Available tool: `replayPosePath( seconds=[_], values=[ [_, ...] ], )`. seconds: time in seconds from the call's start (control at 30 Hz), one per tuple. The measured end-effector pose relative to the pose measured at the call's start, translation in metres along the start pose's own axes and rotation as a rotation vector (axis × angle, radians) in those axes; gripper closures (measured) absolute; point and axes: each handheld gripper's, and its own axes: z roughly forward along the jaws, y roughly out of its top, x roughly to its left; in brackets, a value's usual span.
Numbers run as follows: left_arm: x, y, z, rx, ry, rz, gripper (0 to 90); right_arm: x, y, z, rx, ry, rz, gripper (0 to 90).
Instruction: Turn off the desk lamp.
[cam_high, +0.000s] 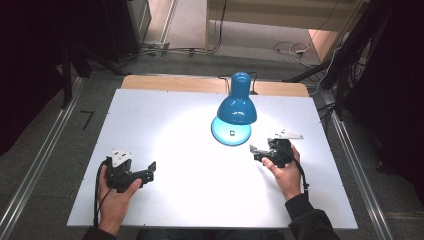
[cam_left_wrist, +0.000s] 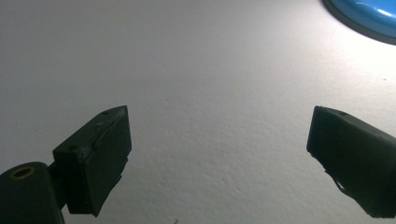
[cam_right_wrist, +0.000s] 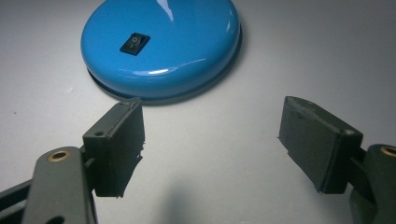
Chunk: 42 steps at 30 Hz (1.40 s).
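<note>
The right hand-held gripper (cam_right_wrist: 211, 144), jaws spread and empty, faces the rocker switch (cam_right_wrist: 134, 43) on the blue desk lamp's base (cam_right_wrist: 161, 49), which stands lit near the bench's (cam_high: 200, 200) far edge; the left hand-held gripper (cam_left_wrist: 219, 158) waits unclenched near the front-left corner.

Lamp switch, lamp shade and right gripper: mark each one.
lamp switch (cam_right_wrist: 135, 43), right gripper view, centre of the black rocker on the blue base.
lamp shade (cam_high: 237, 110), high view, top of the blue dome.
right gripper (cam_right_wrist: 210, 144), right gripper view, midway between its open jaws.
</note>
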Motion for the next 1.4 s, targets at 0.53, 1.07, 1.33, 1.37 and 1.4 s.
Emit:
replayPosePath(
  seconds=[0.53,1.07,1.33,1.37,1.4],
  values=[
    [0.001,0.000,0.000,-0.001,-0.004,-0.005,7.7,0.014,0.009,0.011,-0.085,-0.008,-0.039,51.9],
    [0.002,0.000,0.000,-0.003,-0.008,-0.007,7.9,0.032,0.015,0.037,-0.101,0.079,-0.033,87.6],
    [0.003,0.000,-0.001,-0.005,-0.015,-0.009,8.0,0.040,0.021,0.051,-0.118,0.087,-0.032,87.6],
    [0.003,0.000,-0.001,-0.005,-0.015,-0.009,8.0,0.041,0.021,0.052,-0.120,0.089,-0.032,87.6],
    [0.003,0.000,-0.001,-0.005,-0.016,-0.010,8.0,0.042,0.021,0.054,-0.119,0.088,-0.034,87.6]
  ],
)
